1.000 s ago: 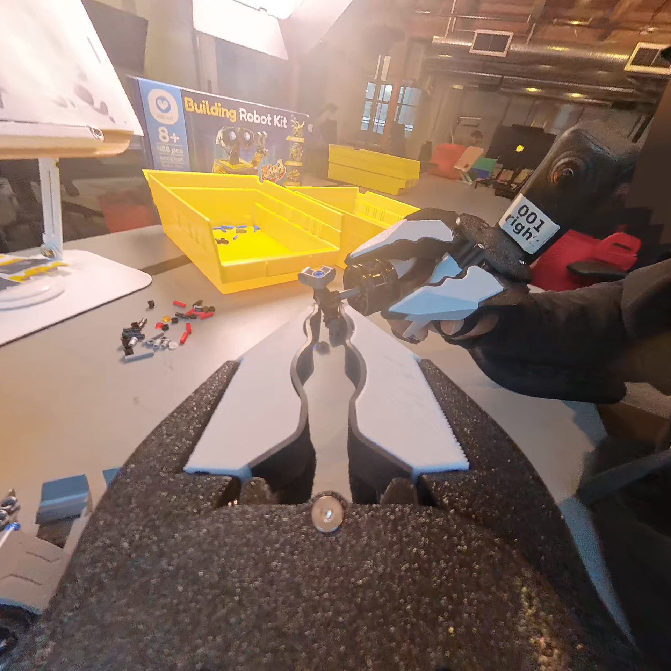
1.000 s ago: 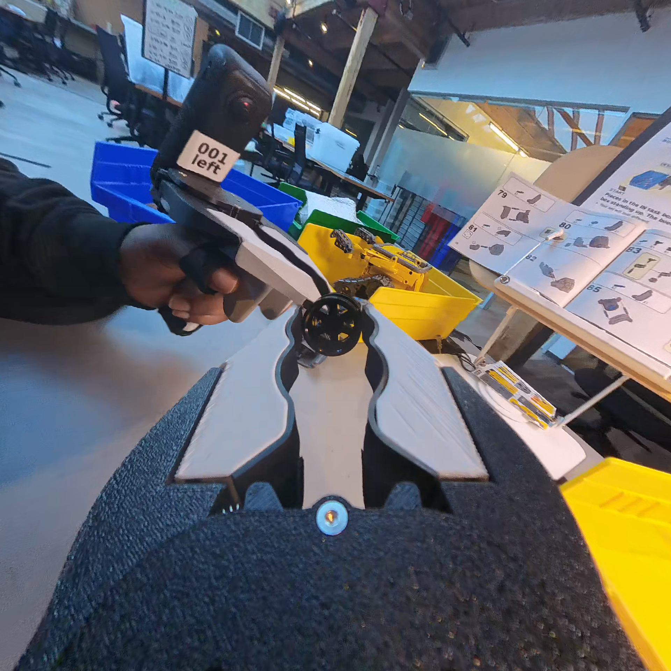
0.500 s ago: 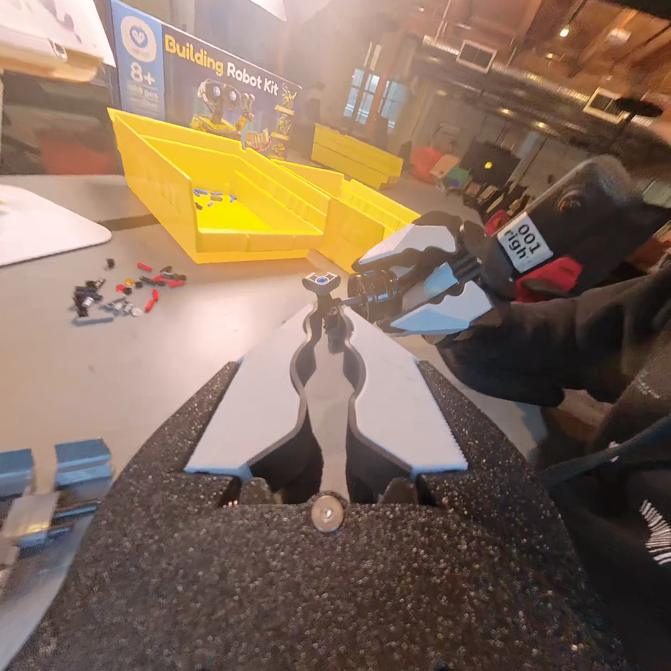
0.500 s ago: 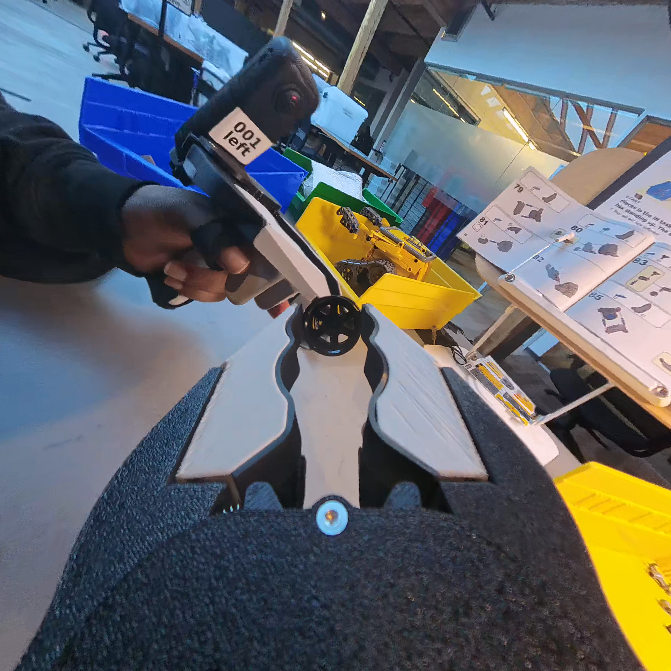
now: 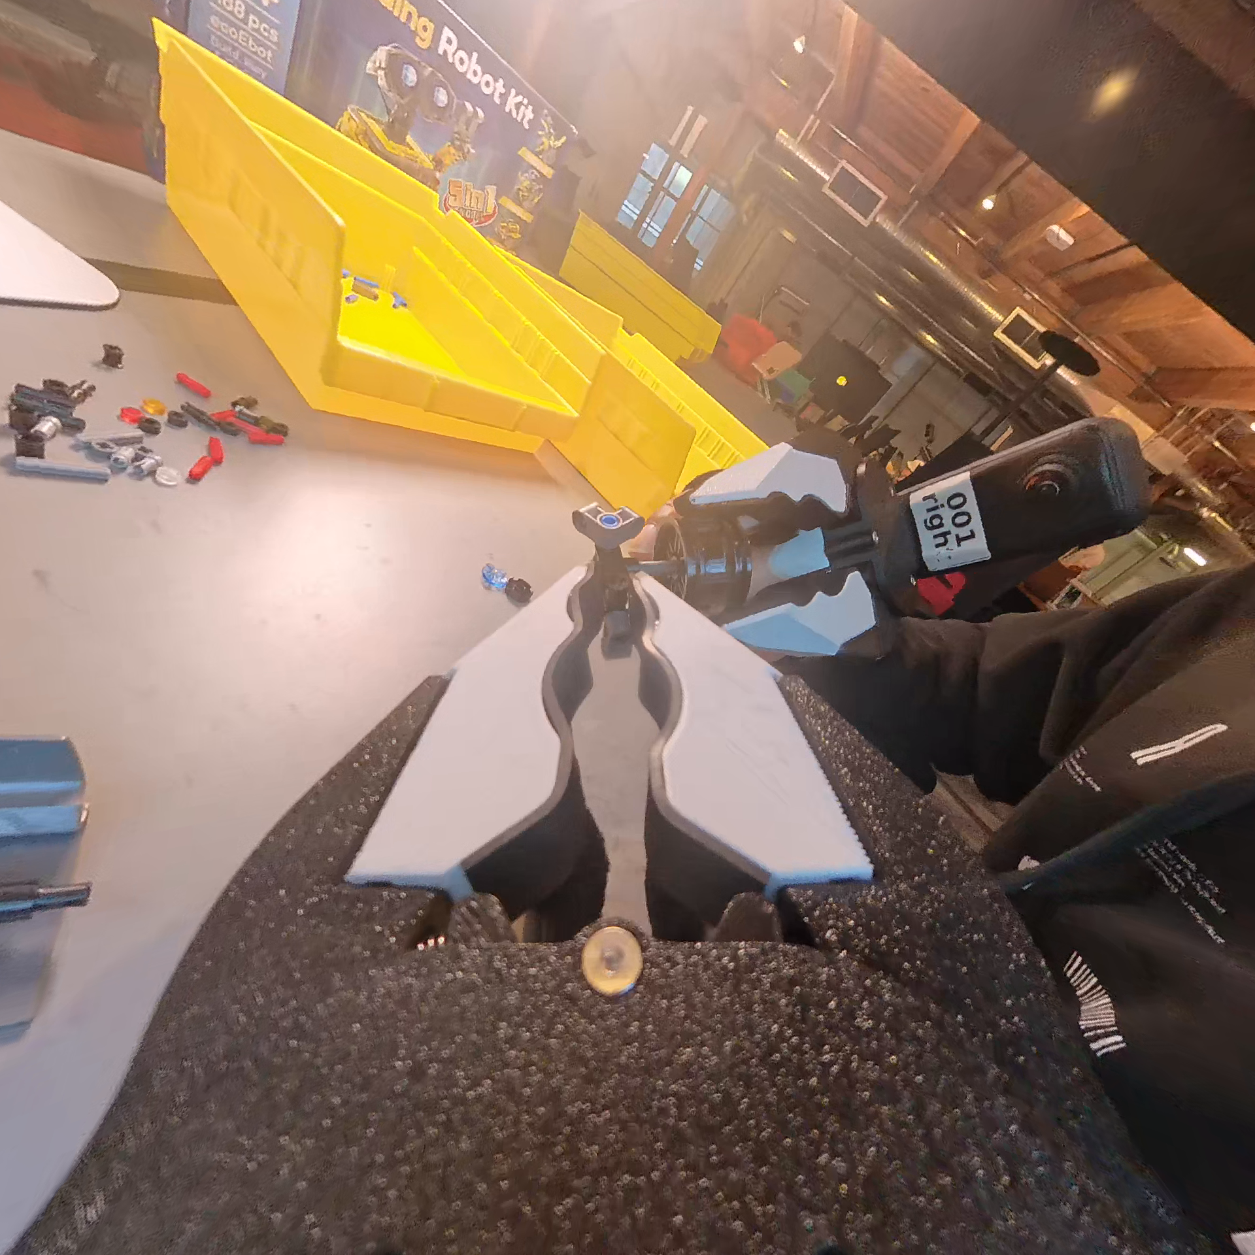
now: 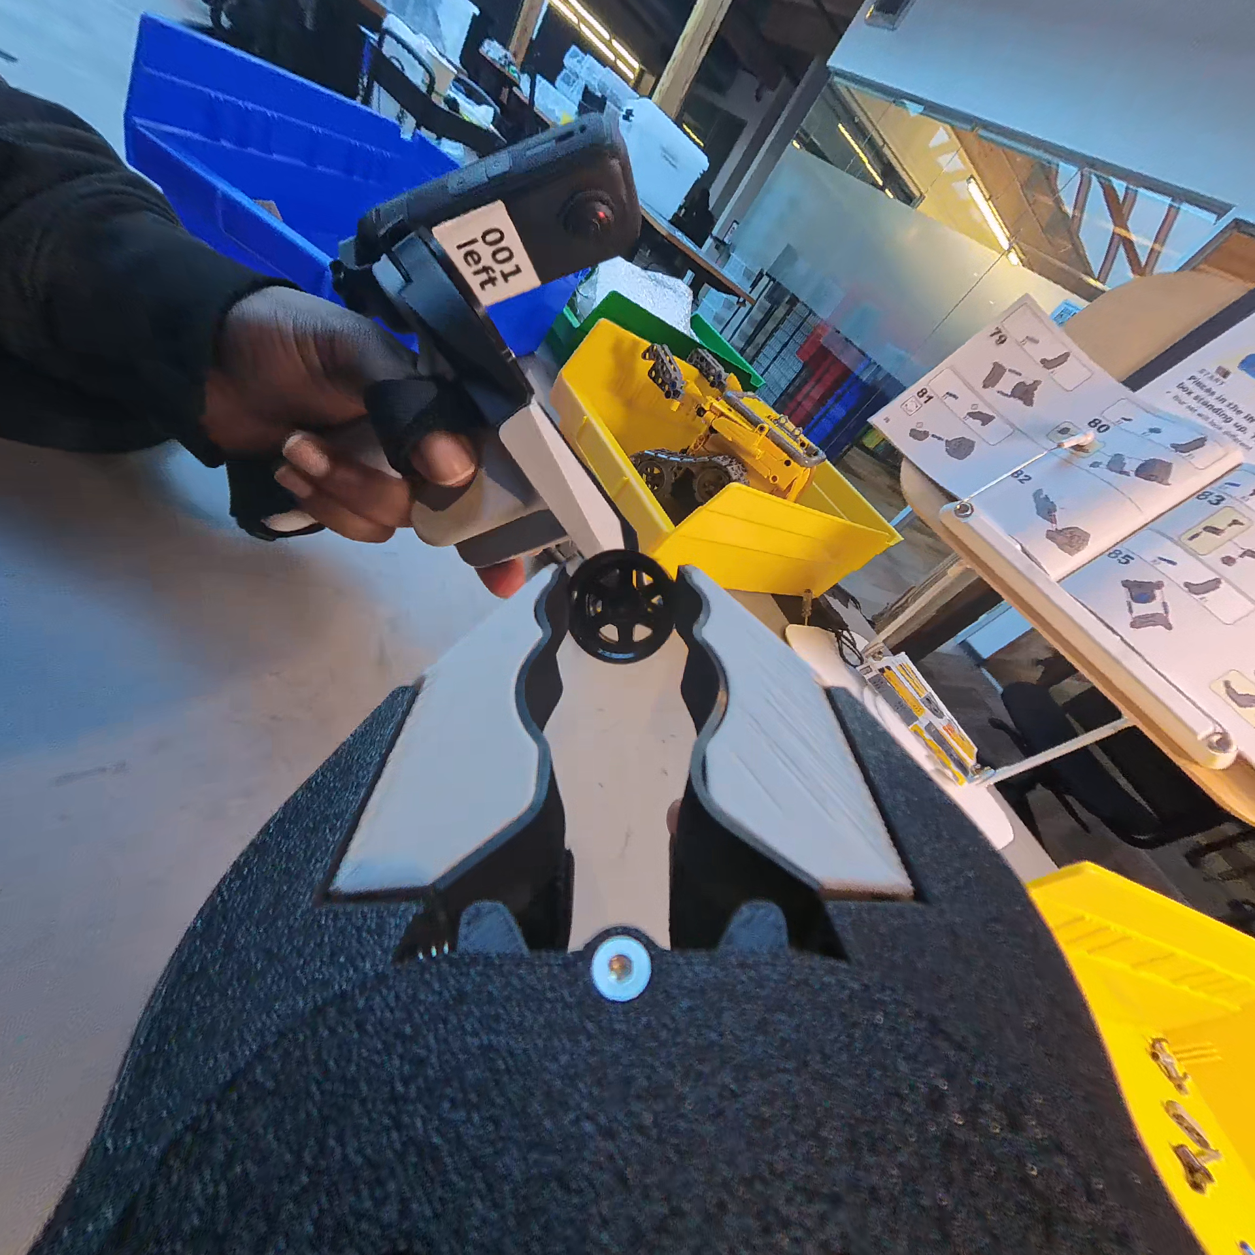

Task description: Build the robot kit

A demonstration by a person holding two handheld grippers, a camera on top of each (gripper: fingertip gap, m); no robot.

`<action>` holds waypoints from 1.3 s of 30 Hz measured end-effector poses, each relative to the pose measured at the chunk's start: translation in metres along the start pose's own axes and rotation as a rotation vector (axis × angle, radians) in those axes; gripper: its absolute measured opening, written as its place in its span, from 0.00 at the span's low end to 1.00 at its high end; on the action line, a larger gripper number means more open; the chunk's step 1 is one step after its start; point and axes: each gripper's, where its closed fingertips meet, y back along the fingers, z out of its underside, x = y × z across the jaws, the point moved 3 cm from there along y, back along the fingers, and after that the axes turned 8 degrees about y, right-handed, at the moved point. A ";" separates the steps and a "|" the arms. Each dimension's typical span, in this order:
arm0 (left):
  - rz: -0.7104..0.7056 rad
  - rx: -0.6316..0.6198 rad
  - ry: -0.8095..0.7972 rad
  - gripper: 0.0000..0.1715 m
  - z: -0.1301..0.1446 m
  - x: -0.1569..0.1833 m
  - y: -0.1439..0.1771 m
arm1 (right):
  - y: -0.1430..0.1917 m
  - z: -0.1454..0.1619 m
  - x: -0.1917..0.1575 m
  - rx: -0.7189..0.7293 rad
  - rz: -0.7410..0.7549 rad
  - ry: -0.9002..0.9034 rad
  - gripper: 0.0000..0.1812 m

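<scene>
Over the grey table (image 5: 285,611), both grippers meet in mid-air, raised off the tabletop. The left gripper (image 5: 614,597) has its two fingers drawn nearly together, pinching a small dark bracket piece (image 5: 606,543) with a grey cap and a blue stud on top; the piece stands upright out of the fingertips. From its side a thin axle runs across to a black spoked wheel (image 6: 620,606), and that wheel sits clamped between the tips of the right gripper (image 6: 621,597), whose fingers stand just wide enough apart to hold it by its rim. In the left wrist view the wheel (image 5: 713,560) shows edge-on, right beside the bracket.

A bare hand (image 6: 319,421) in a dark sleeve grips the left gripper's handle; a black-gloved hand (image 5: 951,672) holds the right one.

Just beyond the left fingertips, a tiny clear-blue piece and a black one (image 5: 502,580) lie on the table. Toward the far left edge, a scatter of small red, black and grey parts (image 5: 136,428) lies loose. Behind them stands a yellow bin (image 5: 271,224) with a few blue bits inside, and a kit box (image 5: 421,75) upright behind that.

In the right wrist view, another yellow bin (image 6: 747,543) holds a part-built yellow tracked vehicle (image 6: 726,434), and an instruction booklet (image 6: 1086,462) rests open on a stand to the right.
</scene>
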 end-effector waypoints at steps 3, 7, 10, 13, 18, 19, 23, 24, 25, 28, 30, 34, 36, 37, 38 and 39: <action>-0.017 -0.012 0.004 0.03 0.002 -0.004 -0.001 | -0.002 0.003 -0.002 -0.008 -0.003 0.004 0.17; -0.053 -0.026 -0.014 0.03 0.004 -0.009 -0.001 | -0.004 0.009 -0.003 -0.028 -0.013 0.014 0.17; -0.063 -0.036 -0.061 0.03 0.001 -0.009 -0.001 | -0.004 0.010 -0.002 -0.056 -0.019 0.047 0.17; -0.052 -0.070 -0.126 0.04 -0.003 -0.004 -0.002 | 0.000 0.003 0.001 -0.043 -0.021 0.095 0.18; -0.005 -0.159 -0.059 0.04 0.013 -0.003 -0.005 | 0.005 0.002 -0.008 0.000 -0.139 0.059 0.17; 0.013 -0.175 -0.023 0.04 0.015 -0.004 -0.006 | 0.006 0.003 -0.009 0.002 -0.157 0.049 0.17; 0.012 -0.308 0.077 0.04 0.033 -0.013 -0.007 | 0.005 0.015 -0.021 -0.087 -0.295 -0.050 0.17; -0.004 -0.342 0.081 0.04 0.039 -0.016 -0.007 | 0.005 0.020 -0.024 -0.133 -0.333 -0.092 0.17; -0.021 -0.371 0.070 0.04 0.043 -0.018 -0.007 | 0.005 0.023 -0.027 -0.163 -0.366 -0.125 0.17; -0.056 -0.438 0.014 0.04 0.053 -0.018 -0.008 | 0.004 0.025 -0.033 -0.188 -0.423 -0.208 0.17; -0.066 -0.452 0.019 0.04 0.055 -0.020 -0.008 | 0.003 0.028 -0.035 -0.202 -0.429 -0.239 0.17; -0.068 -0.498 0.017 0.04 0.062 -0.021 -0.007 | 0.007 0.035 -0.041 -0.298 -0.502 -0.349 0.18; -0.097 -0.558 -0.054 0.07 0.070 -0.023 -0.007 | 0.009 0.039 -0.049 -0.368 -0.557 -0.409 0.18; -0.112 -0.581 -0.094 0.08 0.073 -0.023 -0.007 | 0.010 0.040 -0.051 -0.394 -0.561 -0.423 0.18; -0.120 -0.594 -0.130 0.08 0.074 -0.023 -0.006 | 0.010 0.042 -0.054 -0.431 -0.576 -0.429 0.18; -0.128 -0.611 -0.164 0.08 0.075 -0.023 -0.005 | 0.011 0.042 -0.056 -0.451 -0.588 -0.432 0.18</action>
